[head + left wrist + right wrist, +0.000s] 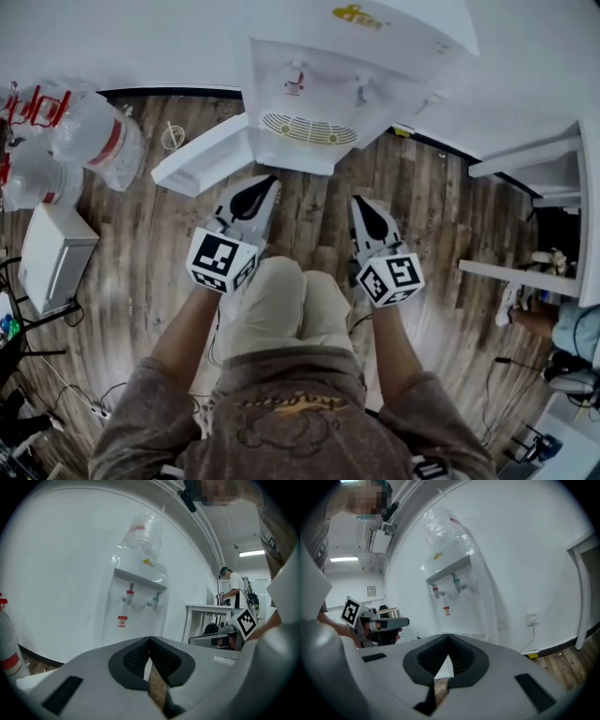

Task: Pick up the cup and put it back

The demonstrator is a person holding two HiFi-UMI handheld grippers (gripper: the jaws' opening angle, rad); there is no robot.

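**Approach step: both grippers empty, cup not located yet**

You're at the start of the task, w/ nothing picked up. L gripper (262,186) and R gripper (361,208) sit low-centre in the head view. Both have their jaws pressed fully together w/ nothing between them, and each gripper view shows the same. Both aim at the water dispenser (309,84), top centre.

No cup shows clearly in any view. The drip tray (309,129) looks bare. A small round thing (172,137) on the floor, upper left by the water bottles (94,141), might be it, but it's too small to tell.

Next, as I judge it: find the cup first. Then open one gripper before closing in, and come in level so you don't tip it.
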